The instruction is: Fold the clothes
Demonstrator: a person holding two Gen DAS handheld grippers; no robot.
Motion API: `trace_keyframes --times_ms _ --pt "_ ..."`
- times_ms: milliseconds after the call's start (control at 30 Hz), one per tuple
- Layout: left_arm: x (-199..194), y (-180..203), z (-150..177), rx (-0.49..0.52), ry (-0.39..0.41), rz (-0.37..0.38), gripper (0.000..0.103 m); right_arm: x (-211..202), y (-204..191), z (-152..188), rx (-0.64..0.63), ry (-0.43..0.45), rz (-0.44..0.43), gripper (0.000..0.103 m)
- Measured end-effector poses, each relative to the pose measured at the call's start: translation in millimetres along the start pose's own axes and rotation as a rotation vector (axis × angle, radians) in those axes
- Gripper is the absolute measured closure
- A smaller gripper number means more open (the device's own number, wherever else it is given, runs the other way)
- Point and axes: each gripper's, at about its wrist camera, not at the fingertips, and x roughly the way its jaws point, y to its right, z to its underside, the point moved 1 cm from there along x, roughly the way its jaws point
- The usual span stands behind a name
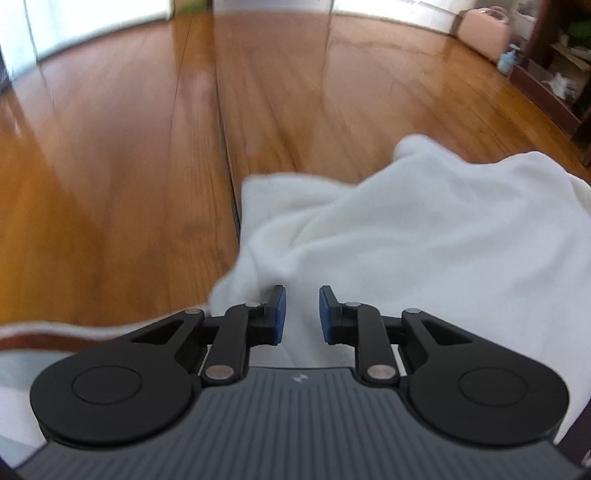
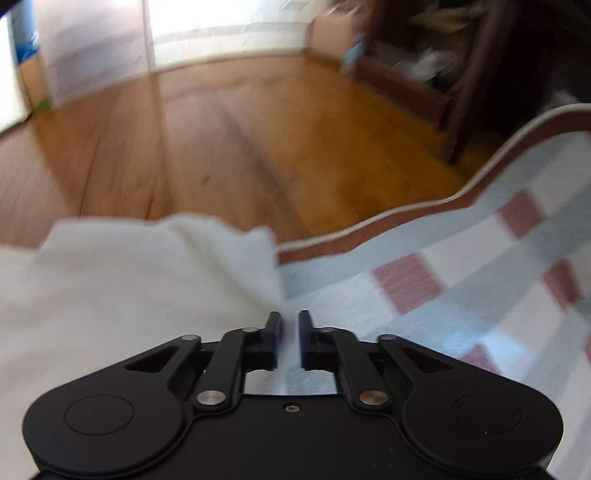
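left tongs (image 1: 302, 312): narrow gap between the blue pads, white cloth fills the gap; blurred, cannot tell if the pads press on it
right tongs (image 2: 291, 338): gap narrower than the left's, a pale strip of fabric runs up between the pads; cannot tell if it is pinched
white cloth (image 1: 424, 236): rumpled, spreads ahead and to the right of the left tongs, one corner pokes up at the far edge; it also runs under the tongs body
white cloth, right view (image 2: 140, 280): lies left of and under the right tongs, its right edge ends just at the left pad
checked blanket (image 2: 480, 280): pale grey and white with dull red squares, brown trim with a white edge; right of the right tongs and under them, touching the cloth edge
blanket trim, left view (image 1: 44, 338): brown strip, low left beside the left tongs
floor (image 1: 129, 147): glossy wood boards, beyond the cloth in both views
shelf (image 2: 443, 66): dark wood, far right, cluttered, blurred
pink case (image 1: 484, 33): far right by the wall
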Motion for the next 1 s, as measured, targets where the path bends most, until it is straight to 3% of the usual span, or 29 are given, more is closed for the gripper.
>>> trace_keyframes --times_ms 33,100,200,233,333,400,433,467,500,567,600,633,700,767,800,867,900,967,1000 --pt "-11 4 2 0.010 0.033 0.023 0.083 -10 0 3 0.000 0.045 0.014 0.080" --pt "-27 12 8 0.001 0.064 0.086 0.083 -31 -10 17 -0.028 0.111 -0.049 0.078" --pt "-32 26 23 -0.031 0.008 0.215 0.082 -36 -29 38 -0.072 0.057 -0.207 0.071" --pt "-31 28 29 -0.019 -0.022 0.222 0.082 -36 -35 46 -0.107 0.038 -0.227 0.070" --pt "-29 31 55 0.031 -0.114 0.154 0.083 -25 -41 76 -0.244 -0.030 -0.169 0.068" --pt "-31 22 69 0.020 -0.148 0.081 0.082 -22 -23 93 -0.254 -0.021 -0.098 0.065" --pt "-35 13 72 -0.010 -0.140 0.022 0.082 -22 -11 99 -0.238 -0.011 -0.073 0.057" --pt "-39 6 76 -0.039 -0.130 -0.049 0.084 -24 -1 101 -0.191 -0.007 -0.060 0.043" --pt "-42 0 79 -0.058 -0.111 -0.176 0.077 -28 7 100 -0.147 -0.009 -0.016 0.034" --pt "-51 -9 83 -0.058 -0.069 -0.386 0.078 -42 16 98 -0.067 -0.005 0.102 0.020" --pt "-55 -17 84 -0.130 -0.067 -0.330 0.078 -54 18 100 -0.025 0.014 0.143 0.020" --pt "-60 -29 86 -0.254 -0.060 -0.192 0.076 -63 20 103 0.014 0.032 0.157 0.019" --pt "-66 -44 92 -0.448 -0.061 0.042 0.068 -70 25 111 0.114 0.008 0.036 0.019" --pt "-69 -46 102 -0.523 -0.104 0.130 0.057 -70 34 120 0.233 -0.037 -0.124 0.019" --pt "-71 -45 109 -0.562 -0.130 0.140 0.056 -70 39 127 0.306 -0.052 -0.182 0.019" --pt "-75 -47 121 -0.652 -0.172 0.230 0.053 -69 46 143 0.442 -0.068 -0.287 0.019" --pt "-77 -43 126 -0.667 -0.175 0.245 0.045 -68 47 150 0.492 -0.073 -0.328 0.019" --pt "-80 -36 135 -0.692 -0.182 0.267 0.042 -62 44 161 0.554 -0.104 -0.386 0.019" --pt "-78 -35 138 -0.689 -0.190 0.241 0.042 -60 42 165 0.576 -0.113 -0.405 0.019"
